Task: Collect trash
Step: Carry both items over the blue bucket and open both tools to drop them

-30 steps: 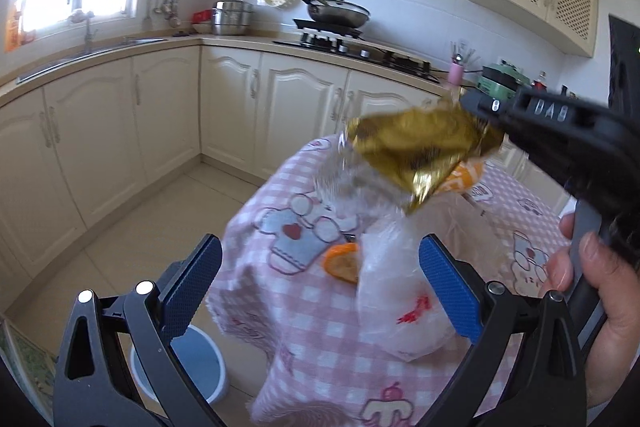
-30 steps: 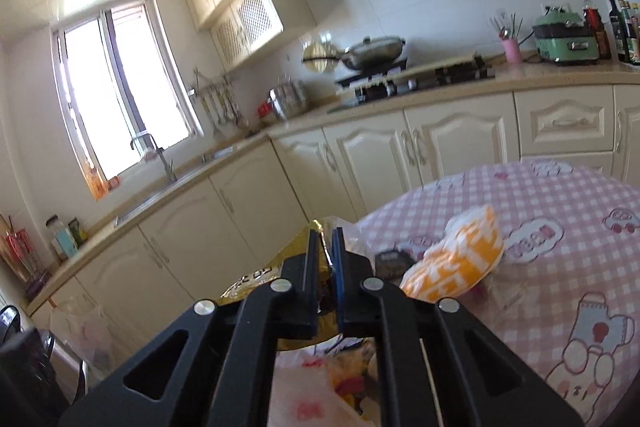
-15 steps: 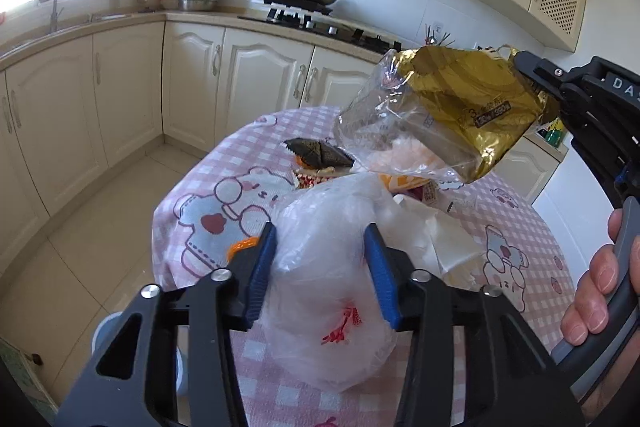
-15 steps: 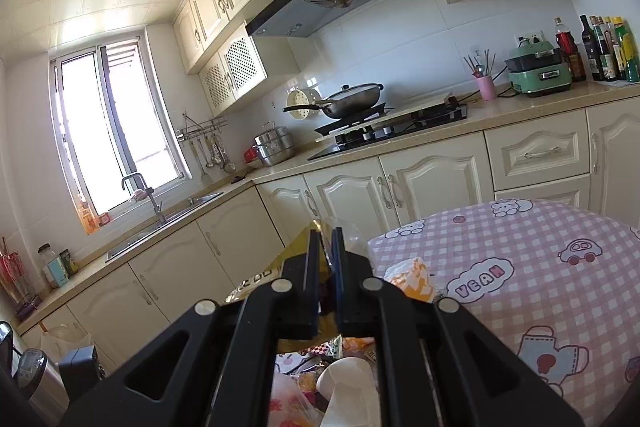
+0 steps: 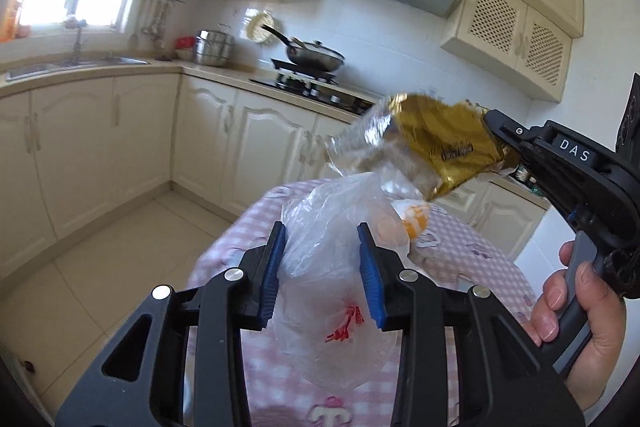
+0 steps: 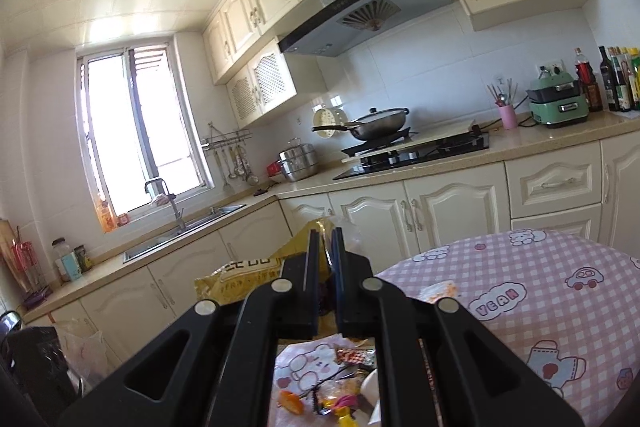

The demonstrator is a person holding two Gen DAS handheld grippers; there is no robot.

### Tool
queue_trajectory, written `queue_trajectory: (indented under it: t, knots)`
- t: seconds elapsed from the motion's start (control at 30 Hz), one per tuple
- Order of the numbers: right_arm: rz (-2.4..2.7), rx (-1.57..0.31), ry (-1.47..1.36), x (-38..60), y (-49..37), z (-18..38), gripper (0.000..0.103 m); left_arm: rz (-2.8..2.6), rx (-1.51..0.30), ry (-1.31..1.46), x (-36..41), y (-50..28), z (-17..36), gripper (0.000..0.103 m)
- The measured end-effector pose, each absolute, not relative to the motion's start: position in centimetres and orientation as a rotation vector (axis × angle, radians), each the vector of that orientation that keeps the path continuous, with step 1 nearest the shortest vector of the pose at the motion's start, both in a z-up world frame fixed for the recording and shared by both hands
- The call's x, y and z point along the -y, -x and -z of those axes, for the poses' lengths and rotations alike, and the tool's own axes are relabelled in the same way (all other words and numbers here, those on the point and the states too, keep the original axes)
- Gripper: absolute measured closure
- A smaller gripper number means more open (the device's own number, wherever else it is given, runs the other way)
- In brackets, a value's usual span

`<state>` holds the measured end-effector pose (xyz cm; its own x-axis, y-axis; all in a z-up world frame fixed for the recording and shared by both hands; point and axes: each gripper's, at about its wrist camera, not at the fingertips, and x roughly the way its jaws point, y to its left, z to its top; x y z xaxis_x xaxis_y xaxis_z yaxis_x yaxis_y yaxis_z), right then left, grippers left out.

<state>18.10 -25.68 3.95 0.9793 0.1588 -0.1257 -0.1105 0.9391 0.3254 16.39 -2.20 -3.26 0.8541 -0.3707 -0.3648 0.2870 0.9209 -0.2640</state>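
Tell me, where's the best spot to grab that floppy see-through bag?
Probably the bunched upper part of the clear plastic bag, pinched from both sides, as the left gripper does now. It's soft and sags below, so gathered folds up top give the blue pads something to squeeze.

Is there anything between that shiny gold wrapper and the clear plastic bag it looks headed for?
Nothing visible. The crinkled gold foil wrapper, pinched in the right gripper, hangs just above the thin clear plastic bag clamped by the left gripper.

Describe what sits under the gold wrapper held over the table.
Below the gold wrapper are a clear plastic bag and, behind it, something orange on the pink checked table. The bag hides whatever lies under it.
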Motion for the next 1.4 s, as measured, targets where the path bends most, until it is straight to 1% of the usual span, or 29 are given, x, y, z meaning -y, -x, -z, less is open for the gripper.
queue_trajectory:
  t: [0.2, 0.4, 0.53, 0.67, 0.93, 0.97, 1.03, 1.1, 1.17, 1.27, 1.4]
  knots:
    - [-0.228, -0.209, -0.268, 19.7, -18.8, -2.9, 0.097, 0.176, -0.458, 0.211, -3.3, -15.2, 4.8, 0.069]
    - [-0.32, -0.311, -0.203, 12.0, -21.2, 0.6, 0.097, -0.003, -0.522, 0.245, -9.3, -15.0, 7.7, 0.069]
    - [-0.356, -0.396, -0.143, 6.9, -23.4, 4.2, 0.097, -0.128, -0.585, 0.265, -13.1, -15.9, 10.3, 0.069]
    - [-0.389, -0.507, -0.103, 2.6, -25.8, 9.0, 0.097, -0.197, -0.655, 0.297, -15.7, -17.3, 13.1, 0.069]
    - [-0.48, -0.701, -0.051, -4.4, -29.9, 18.3, 0.096, -0.263, -0.761, 0.33, -18.9, -20.4, 17.9, 0.069]
    - [-0.494, -0.722, -0.051, -5.2, -30.4, 19.2, 0.093, -0.268, -0.774, 0.333, -19.2, -20.9, 18.5, 0.069]
    - [-0.514, -0.749, -0.032, -6.6, -31.3, 20.9, 0.092, -0.269, -0.793, 0.343, -19.7, -21.5, 19.6, 0.069]
    - [-0.539, -0.798, -0.035, -7.7, -32.3, 22.6, 0.089, -0.272, -0.814, 0.349, -20.2, -21.9, 20.8, 0.069]
    - [-0.548, -0.822, -0.034, -8.2, -32.9, 23.6, 0.077, -0.271, -0.826, 0.352, -20.4, -22.1, 21.6, 0.069]
    - [-0.547, -0.854, -0.034, -8.4, -33.3, 24.7, 0.075, -0.269, -0.842, 0.356, -20.5, -22.4, 22.6, 0.069]
    - [-0.533, -0.852, -0.035, -8.1, -32.7, 24.4, 0.075, -0.259, -0.852, 0.361, -20.3, -22.8, 23.2, 0.069]
